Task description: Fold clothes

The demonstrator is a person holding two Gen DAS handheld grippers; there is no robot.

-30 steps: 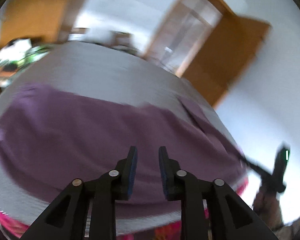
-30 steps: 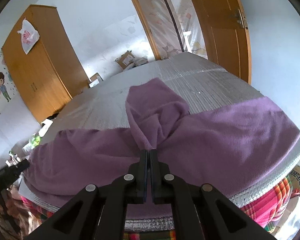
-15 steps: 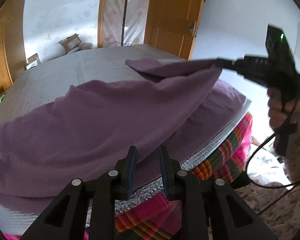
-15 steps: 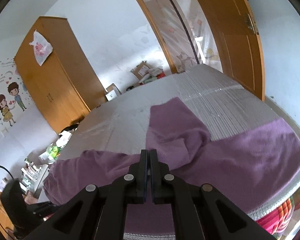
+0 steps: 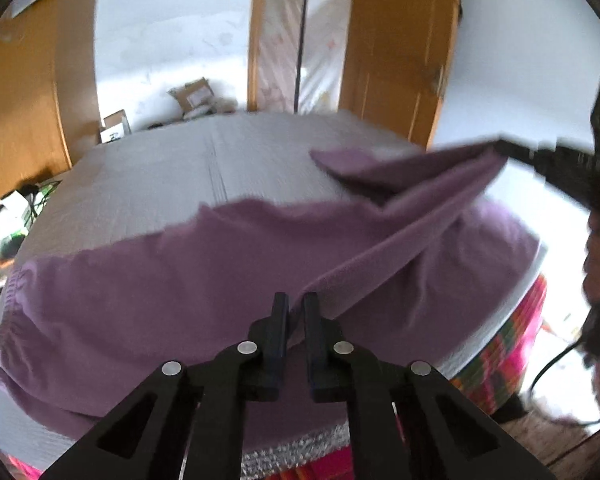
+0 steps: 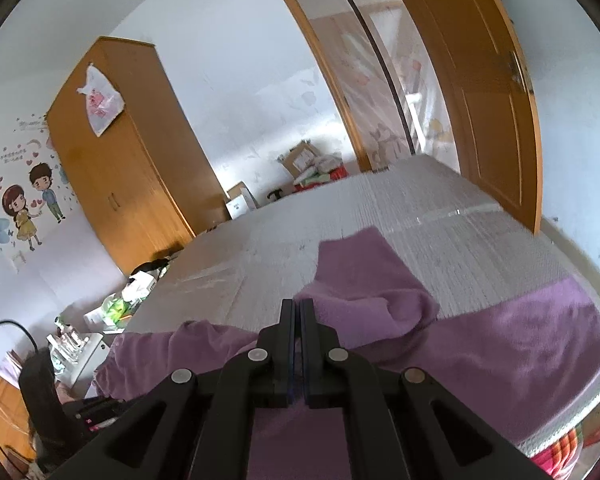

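right hand-held gripper (image 6: 299, 320): clenched on purple garment (image 5: 160, 280), lifted higher than a second ago | left hand-held gripper (image 5: 296, 316): narrowed around a fold | garment half spread on bed (image 5: 148, 176) | fold likely underway

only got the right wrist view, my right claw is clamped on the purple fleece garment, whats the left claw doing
Observer: The left claw is closed to a narrow gap, with an edge of the purple fleece garment pinched in it.
Operator: is the cloth slack between the two claws
Observer: No. A taut ridge of it runs from the left claw up to the right claw, lifted off the silver quilted mat.
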